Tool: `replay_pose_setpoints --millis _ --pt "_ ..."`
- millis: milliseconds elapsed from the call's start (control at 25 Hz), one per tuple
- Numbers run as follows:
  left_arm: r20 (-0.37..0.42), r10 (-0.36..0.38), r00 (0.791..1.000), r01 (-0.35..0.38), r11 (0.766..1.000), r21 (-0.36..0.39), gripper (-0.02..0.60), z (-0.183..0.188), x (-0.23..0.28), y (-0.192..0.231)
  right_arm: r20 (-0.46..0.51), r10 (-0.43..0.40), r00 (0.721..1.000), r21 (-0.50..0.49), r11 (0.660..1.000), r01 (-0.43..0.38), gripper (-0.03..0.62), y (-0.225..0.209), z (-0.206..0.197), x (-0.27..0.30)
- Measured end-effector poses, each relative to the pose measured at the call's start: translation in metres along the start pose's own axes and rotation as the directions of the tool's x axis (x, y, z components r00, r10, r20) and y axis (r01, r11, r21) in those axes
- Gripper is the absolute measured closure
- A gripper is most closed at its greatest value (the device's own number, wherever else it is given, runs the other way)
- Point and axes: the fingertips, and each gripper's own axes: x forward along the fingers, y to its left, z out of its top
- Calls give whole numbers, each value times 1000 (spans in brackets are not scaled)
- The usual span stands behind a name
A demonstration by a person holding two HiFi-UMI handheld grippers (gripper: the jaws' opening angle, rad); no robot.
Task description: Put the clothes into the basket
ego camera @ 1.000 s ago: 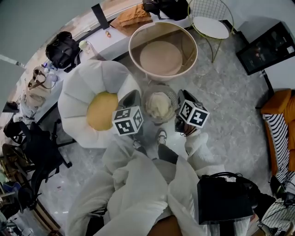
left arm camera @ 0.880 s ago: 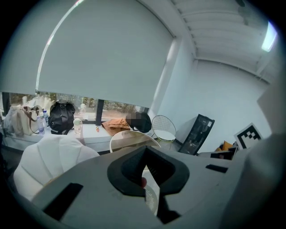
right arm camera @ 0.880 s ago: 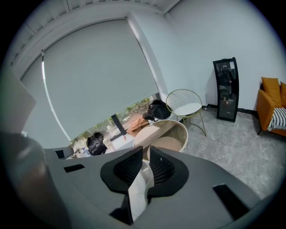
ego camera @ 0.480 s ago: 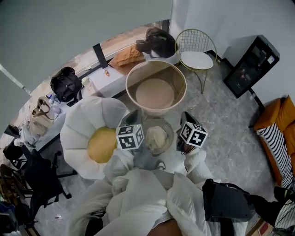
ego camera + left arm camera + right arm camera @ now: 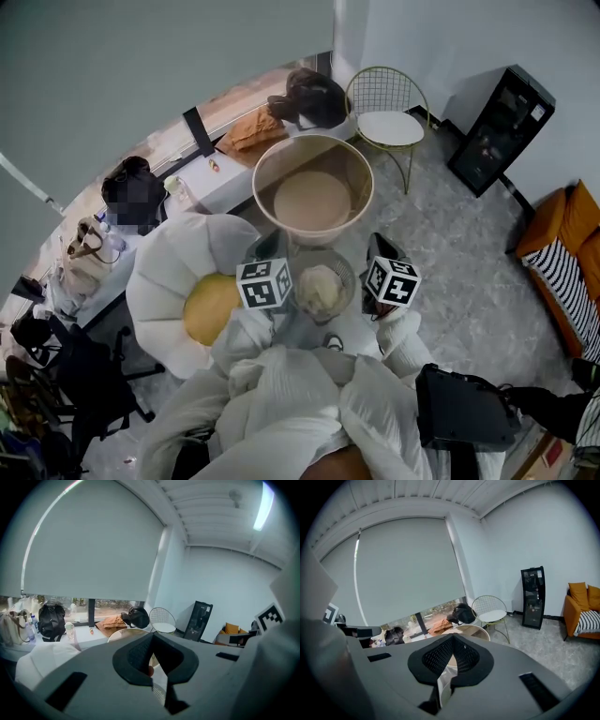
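Observation:
A small mesh basket [image 5: 345,270] with a cream cloth [image 5: 319,287] in it hangs between my two grippers, above the floor in front of the person's white clothes. My left gripper [image 5: 277,255] is shut on its left rim; mesh shows under the pads in the left gripper view [image 5: 161,696]. My right gripper [image 5: 371,258] has just been closing and is shut on the right rim, a pale strip [image 5: 445,681] under its pads. A large round beige tub [image 5: 312,150] stands just beyond, also in the gripper views [image 5: 123,633] [image 5: 471,630].
A white flower-shaped cushion [image 5: 164,272] with a yellow centre lies to the left. A gold wire chair [image 5: 386,127], a black cabinet [image 5: 495,127] and an orange sofa [image 5: 572,244] stand to the right. Bags and an orange cloth [image 5: 248,131] lie on the window ledge.
Both grippers have risen with the mesh basket between them. The view has pulled back, so the tub, chair and cabinet show further down the picture.

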Motion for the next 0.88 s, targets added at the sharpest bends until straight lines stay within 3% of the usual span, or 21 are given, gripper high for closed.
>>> replay_pose_setpoints --millis 880 --pt "-7 -11 1000 11 1000 -24 575 -6 -5 2 -21 8 1000 -18 1000 -9 571 14 -8 2"
